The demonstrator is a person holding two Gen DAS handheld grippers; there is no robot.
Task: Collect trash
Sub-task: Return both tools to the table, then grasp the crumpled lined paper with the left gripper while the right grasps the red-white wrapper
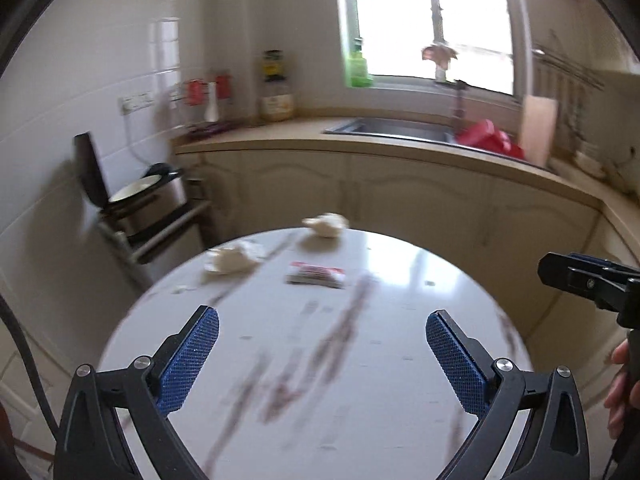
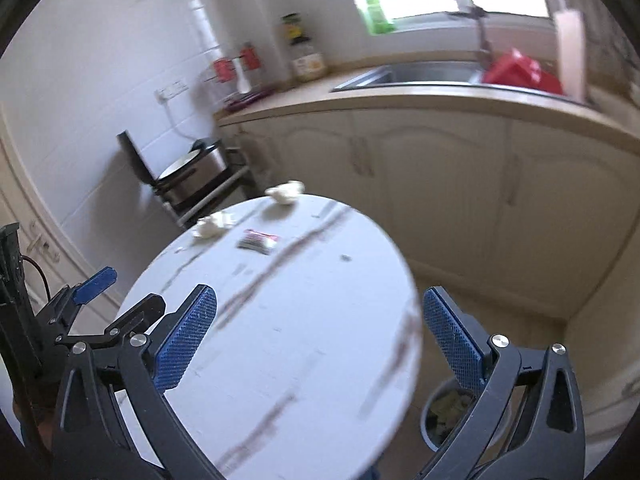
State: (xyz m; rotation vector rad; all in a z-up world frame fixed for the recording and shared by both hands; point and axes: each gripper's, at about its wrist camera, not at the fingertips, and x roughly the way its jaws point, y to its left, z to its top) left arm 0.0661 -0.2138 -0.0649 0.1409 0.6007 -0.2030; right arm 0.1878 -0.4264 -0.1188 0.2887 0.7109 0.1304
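Observation:
Trash lies on the far side of a round white marble table (image 1: pixel 392 360) (image 2: pixel 320 320): two crumpled white tissues (image 1: pixel 326 224) (image 1: pixel 232 260) (image 2: pixel 285 193) (image 2: pixel 210 227) and a small red-and-white wrapper (image 1: pixel 316 274) (image 2: pixel 258 240). My left gripper (image 1: pixel 322 344) hangs open above the near part of the table, nothing between its blue pads. My right gripper (image 2: pixel 320 328) is open too and holds nothing. Each gripper shows at the edge of the other's view, the left gripper (image 2: pixel 116 294) to the left and one finger of the right gripper (image 1: pixel 580 280) to the right. A bin (image 2: pixel 448 412) with trash in it stands on the floor beside the table.
Behind the table runs a beige counter (image 1: pixel 360 144) with cabinets, a steel sink (image 1: pixel 392 128), a red bag (image 1: pixel 492 140) and bottles. A metal appliance with a raised lid (image 1: pixel 148 196) sits on a rack at the left. A hand (image 1: pixel 620 384) shows at the right edge.

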